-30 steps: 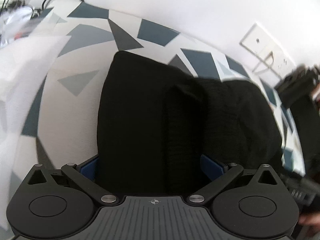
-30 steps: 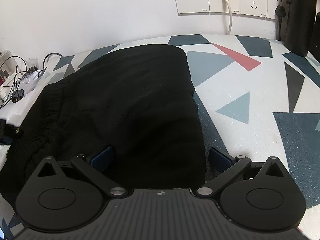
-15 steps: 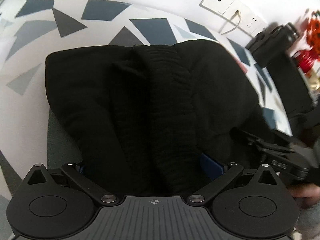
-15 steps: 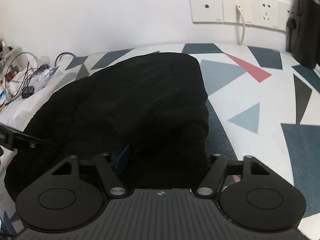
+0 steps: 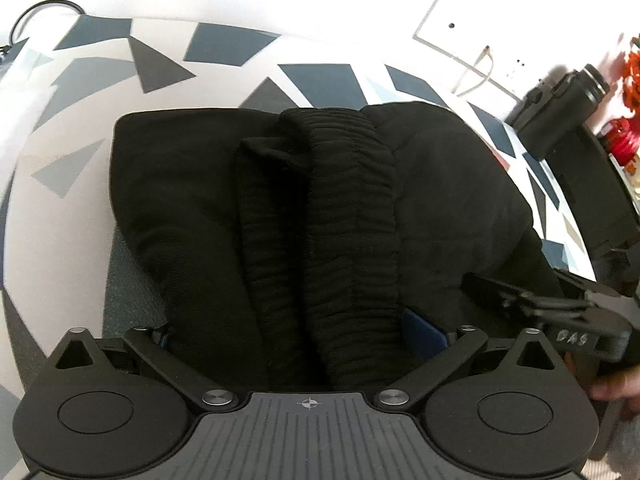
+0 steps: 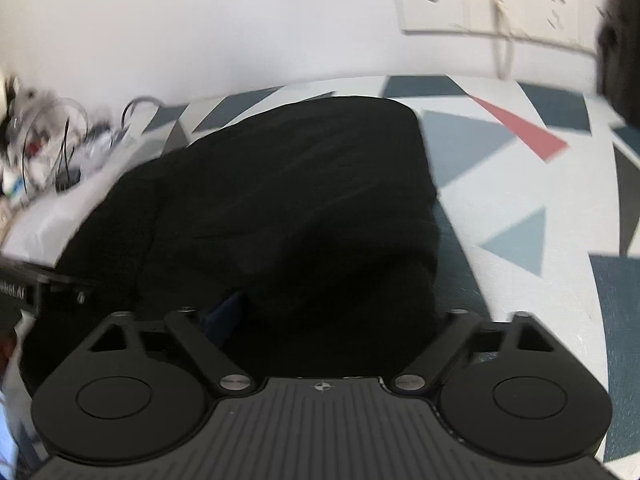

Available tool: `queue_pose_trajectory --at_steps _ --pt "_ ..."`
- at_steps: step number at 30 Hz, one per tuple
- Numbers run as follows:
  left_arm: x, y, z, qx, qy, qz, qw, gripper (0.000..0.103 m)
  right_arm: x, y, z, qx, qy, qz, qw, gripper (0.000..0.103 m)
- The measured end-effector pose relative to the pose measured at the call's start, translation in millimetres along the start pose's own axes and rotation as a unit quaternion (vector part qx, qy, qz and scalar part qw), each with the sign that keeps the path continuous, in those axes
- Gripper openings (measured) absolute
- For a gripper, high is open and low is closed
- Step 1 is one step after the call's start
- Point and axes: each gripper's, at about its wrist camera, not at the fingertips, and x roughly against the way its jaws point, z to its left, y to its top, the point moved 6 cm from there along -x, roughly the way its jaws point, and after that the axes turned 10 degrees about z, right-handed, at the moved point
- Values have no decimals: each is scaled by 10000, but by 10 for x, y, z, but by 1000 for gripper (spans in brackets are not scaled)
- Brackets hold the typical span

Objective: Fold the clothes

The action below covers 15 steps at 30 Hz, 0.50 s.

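Two hand-held grippers straddle the black garment's (image 5: 256,208) near edge on the table (image 5: 60,216), likely to raise a fold. Left hand-held gripper (image 5: 298,332) is closing around the ribbed waistband (image 5: 352,216); right hand-held gripper (image 6: 332,312) eases slightly wider astride bunched cloth. Only the left view shows the waistband.

A black folded fabric garment (image 5: 208,208) (its ribbed waistband (image 5: 352,216) equally black) lies on a white tabletop (image 6: 500,208) patterned with blue, grey and red triangles. Beyond the garment, white wall sockets (image 6: 480,0) sit on a white wall (image 6: 200,20).
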Motion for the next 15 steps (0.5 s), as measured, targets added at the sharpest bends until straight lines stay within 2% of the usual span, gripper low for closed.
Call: queue_pose_trajectory --at_steps 1,2,4,8,10,13,15 --pt "48 -17 2 7 21 -28 10000 72 15 -1 29 54 79 44 9999 56" --pt "105 -33 7 10 -21 -58 10000 62 28 -4 41 112 141 108 9998 52" --pt "143 -73 53 80 -100 -74 9999 59 53 -9 67 227 264 237 9991 52" --pt "106 -117 163 336 -264 -68 9991 71 47 13 47 270 344 401 9982 73" --pt "97 -95 150 284 -215 -68 9993 75 7 43 -6 143 285 396 9987 78" --pt "71 -86 114 33 -69 -99 9999 86 -45 82 -18 100 270 364 9989 87" --pt "51 -87 103 -33 -123 -144 9998 96 -66 97 -23 122 254 320 9991 91"
